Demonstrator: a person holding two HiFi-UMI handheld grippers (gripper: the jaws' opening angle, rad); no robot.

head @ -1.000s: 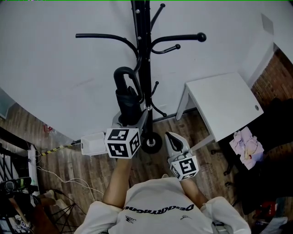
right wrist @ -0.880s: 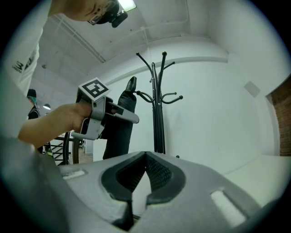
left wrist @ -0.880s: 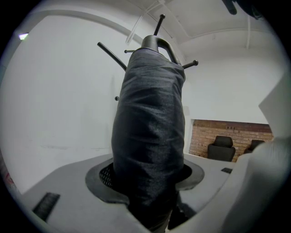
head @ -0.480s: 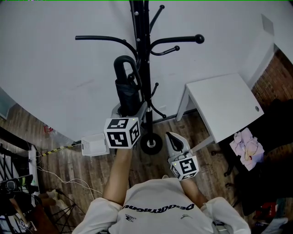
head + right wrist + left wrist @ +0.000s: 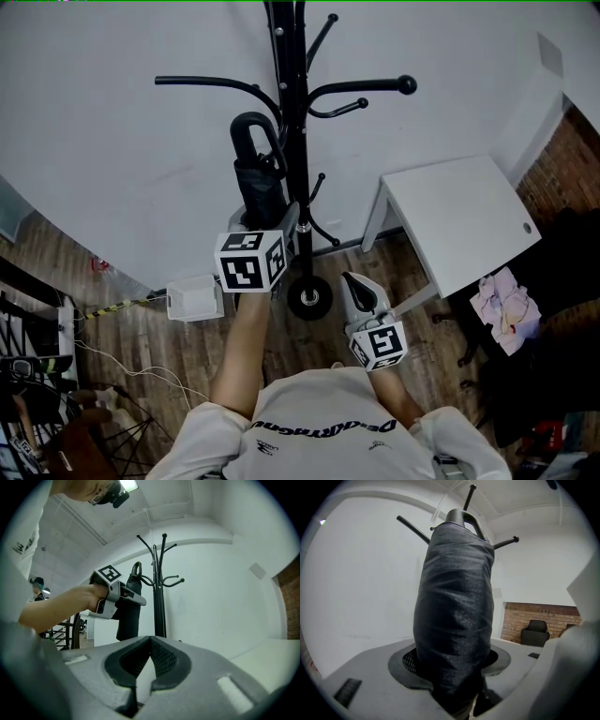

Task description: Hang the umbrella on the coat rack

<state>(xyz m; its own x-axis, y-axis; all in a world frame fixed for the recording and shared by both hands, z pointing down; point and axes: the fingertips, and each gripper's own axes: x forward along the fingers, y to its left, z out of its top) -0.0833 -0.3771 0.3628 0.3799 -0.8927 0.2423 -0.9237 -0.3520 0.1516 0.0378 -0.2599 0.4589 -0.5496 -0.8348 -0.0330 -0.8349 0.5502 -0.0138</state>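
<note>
Black folded umbrella (image 5: 260, 187) clamped in my left tongs (image 5: 268, 231), beside coat rack (image 5: 298, 141) pole. My right tongs (image 5: 150, 641) closed, empty. Shirt print (image 5: 323, 427) illegible.

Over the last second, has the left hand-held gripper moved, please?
Yes: the left hand-held gripper, holding the umbrella, has moved up the picture along the coat rack.

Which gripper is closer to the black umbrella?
Left. The left gripper is closed around the umbrella, right by the coat rack. The right gripper sits lower in the head view, near the person, shut and touching nothing.
</note>
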